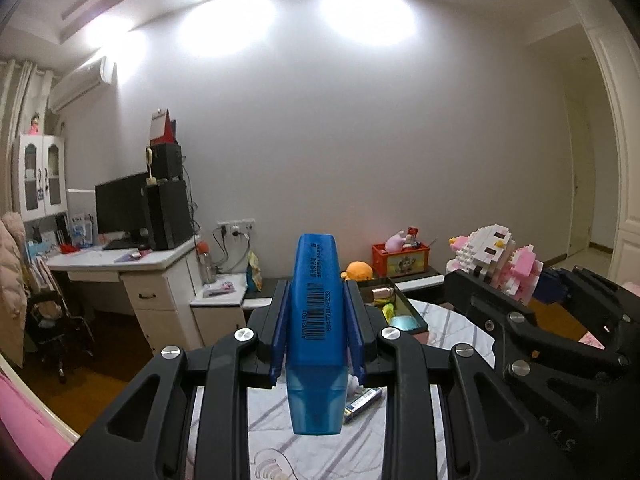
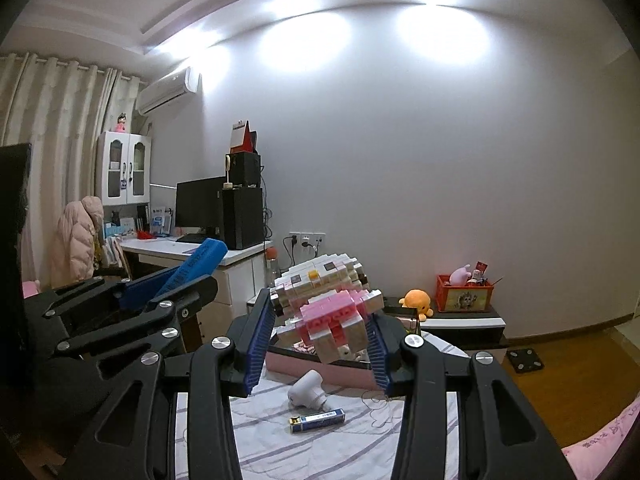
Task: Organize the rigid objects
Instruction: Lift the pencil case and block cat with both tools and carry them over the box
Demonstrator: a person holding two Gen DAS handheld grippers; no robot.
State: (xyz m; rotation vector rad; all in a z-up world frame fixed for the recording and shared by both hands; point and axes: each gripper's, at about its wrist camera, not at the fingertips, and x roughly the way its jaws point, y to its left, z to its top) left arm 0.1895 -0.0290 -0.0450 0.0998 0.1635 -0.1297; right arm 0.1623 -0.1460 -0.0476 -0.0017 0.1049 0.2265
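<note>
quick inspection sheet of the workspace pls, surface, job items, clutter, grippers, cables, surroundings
surface: bed sheet, white with grey stripes.
job's things: blue highlighter and pink-and-white brick figure, both lifted off the sheet; dark tray ahead already holds small items.
clutter: battery pack and a small white hair dryer lie on the sheet.
grippers: left gripper shut on the highlighter; right gripper shut on the brick figure.
cables: thin cord loose on the sheet; plugs and leads hang at the wall socket.
surroundings: desk with monitor, orange plush, red toy box.
</note>
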